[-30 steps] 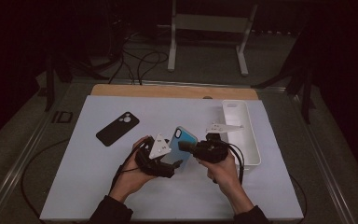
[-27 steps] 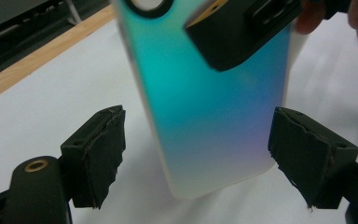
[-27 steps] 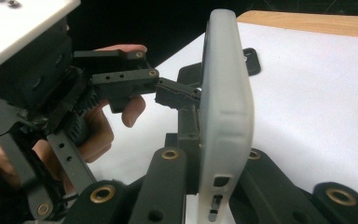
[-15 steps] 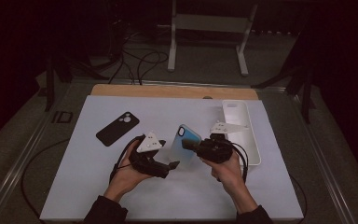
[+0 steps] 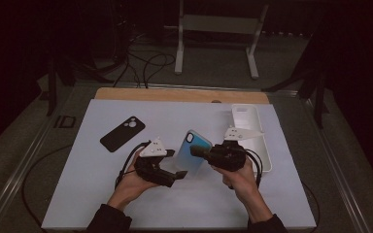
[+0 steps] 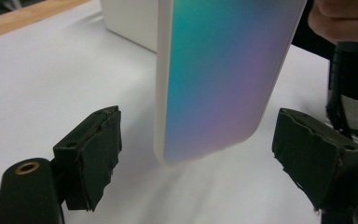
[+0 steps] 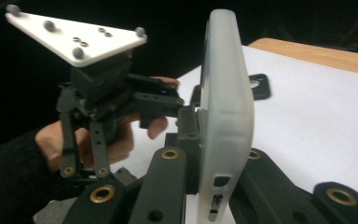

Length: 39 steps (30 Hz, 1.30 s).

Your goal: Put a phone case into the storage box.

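A phone case with a teal-to-purple back and a frosted white rim stands on edge above the white table mat. My right gripper is shut on the rim at one end of the case. From the left, my left gripper reaches around the other end. Its pads stand apart on either side of the case and do not touch it. The right gripper view also shows the left gripper and the hand holding it, just behind the case.
A black phone case lies flat on the mat at the left. A white phone case lies at the back right, close behind my right hand. A wooden strip runs along the mat's far edge.
The two grippers have drawn a little apart, and the teal case now shows upright between them. The left gripper has shifted slightly toward the near left.
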{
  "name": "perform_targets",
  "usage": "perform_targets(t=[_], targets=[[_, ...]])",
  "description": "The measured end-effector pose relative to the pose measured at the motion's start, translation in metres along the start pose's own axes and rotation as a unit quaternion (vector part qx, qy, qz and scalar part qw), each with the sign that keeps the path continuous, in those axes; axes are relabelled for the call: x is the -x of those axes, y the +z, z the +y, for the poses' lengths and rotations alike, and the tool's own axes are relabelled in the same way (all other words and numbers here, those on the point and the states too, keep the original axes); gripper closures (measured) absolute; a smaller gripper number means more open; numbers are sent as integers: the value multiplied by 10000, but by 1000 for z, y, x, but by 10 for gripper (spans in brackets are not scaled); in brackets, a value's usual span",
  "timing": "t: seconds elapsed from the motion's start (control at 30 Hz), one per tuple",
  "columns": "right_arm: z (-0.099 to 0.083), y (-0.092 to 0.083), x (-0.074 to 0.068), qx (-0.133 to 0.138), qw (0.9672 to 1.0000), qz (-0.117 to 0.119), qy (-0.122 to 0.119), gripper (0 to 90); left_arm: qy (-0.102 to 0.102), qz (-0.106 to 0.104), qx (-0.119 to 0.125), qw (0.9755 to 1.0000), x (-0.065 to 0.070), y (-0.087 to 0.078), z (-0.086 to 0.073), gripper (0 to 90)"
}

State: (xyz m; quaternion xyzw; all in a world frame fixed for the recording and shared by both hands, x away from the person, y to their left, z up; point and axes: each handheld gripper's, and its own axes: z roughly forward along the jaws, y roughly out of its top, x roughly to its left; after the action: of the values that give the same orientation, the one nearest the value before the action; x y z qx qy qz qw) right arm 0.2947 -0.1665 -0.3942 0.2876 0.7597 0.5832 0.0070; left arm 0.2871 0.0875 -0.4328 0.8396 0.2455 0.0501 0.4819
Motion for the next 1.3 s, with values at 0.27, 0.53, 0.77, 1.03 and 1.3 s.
perform_targets(t=[0.27, 0.53, 0.77, 1.03, 1.3], targets=[[0, 5, -7, -73, 9986, 424, -292, 864, 71, -312, 10, 9995, 3, 3, 1, 232], [0, 7, -7, -31, 9982, 485, -363, 864, 119, -463, 44, 9988, 4, 3, 1, 390], [0, 1, -3, -54, 9978, 494, -431, 842, 230, -538, 66, 9983, 4, 2, -1, 527], [-1, 2, -4, -220, 9973, 67, -693, 618, 260, -585, 66, 9979, 3, 4, -4, 700], [-1, 4, -3, -156, 9979, 30, -633, 437, 334, -575, 130, 9977, 7, 4, -4, 788]])
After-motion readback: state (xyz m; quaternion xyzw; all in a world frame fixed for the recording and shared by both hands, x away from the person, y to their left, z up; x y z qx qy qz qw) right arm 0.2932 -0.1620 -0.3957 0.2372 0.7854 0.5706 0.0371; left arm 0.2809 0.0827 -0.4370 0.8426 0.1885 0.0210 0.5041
